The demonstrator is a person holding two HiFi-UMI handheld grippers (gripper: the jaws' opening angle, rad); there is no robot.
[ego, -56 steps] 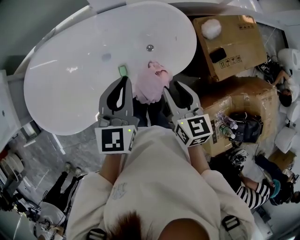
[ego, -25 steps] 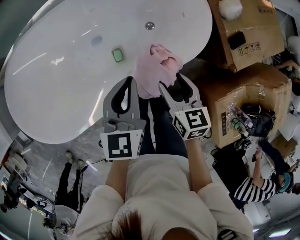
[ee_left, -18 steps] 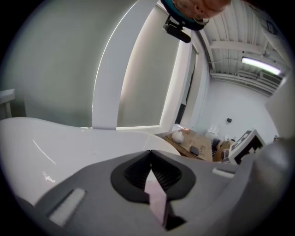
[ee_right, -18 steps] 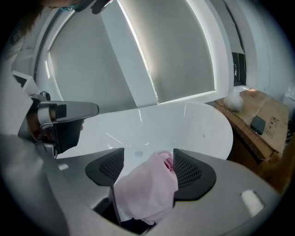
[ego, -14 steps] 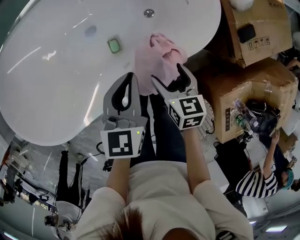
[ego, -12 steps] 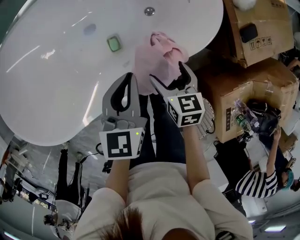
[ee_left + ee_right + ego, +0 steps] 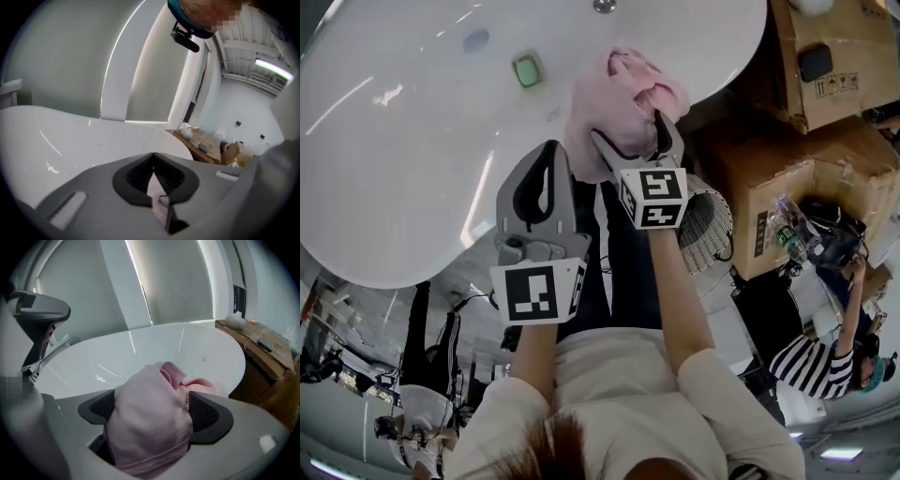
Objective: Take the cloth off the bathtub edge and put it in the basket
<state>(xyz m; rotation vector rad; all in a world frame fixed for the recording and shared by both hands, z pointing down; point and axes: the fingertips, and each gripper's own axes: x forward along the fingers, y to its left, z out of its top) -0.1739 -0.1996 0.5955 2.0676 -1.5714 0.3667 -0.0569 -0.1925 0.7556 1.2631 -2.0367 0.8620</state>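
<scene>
Left hand-held gripper (image 7: 551, 150) is nearest, low and left of the work, jaws clenched tip to tip. Nothing gripped that I can make out. A pale sliver shows through the slot behind its tips, source unclear. Idle for now.

Right hand-held gripper (image 7: 626, 128) is just ahead and further right. Change over the last half second: it has pushed down and forward, from short of the cloth to astride it, and its jaws have just been opening to full spread. Pink cloth (image 7: 152, 399) now bulges between the two ribbed pads, filling the gap side to side. Jaws released, no pinch yet; the fabric keeps its loose, heaped shape.

Cloth not lifted: it is bunched on the near edge of the white bathtub (image 7: 412, 159), part hanging down the outer wall toward the person's legs. Small green square (image 7: 526, 70) lies farther in on the tub surface, apart from the cloth.

Meaning for the task: approach looks finished, and the grasp is the step in hand. Likely next is a close on the thick fold, then a lift clear of the rim.

Wicker basket (image 7: 712, 230) stands on the floor, below and right of that hand-held gripper, near the cardboard boxes (image 7: 787, 159). Short carry, rightward and down. Risk: a shallow bite lets the soft cloth slip off.
</scene>
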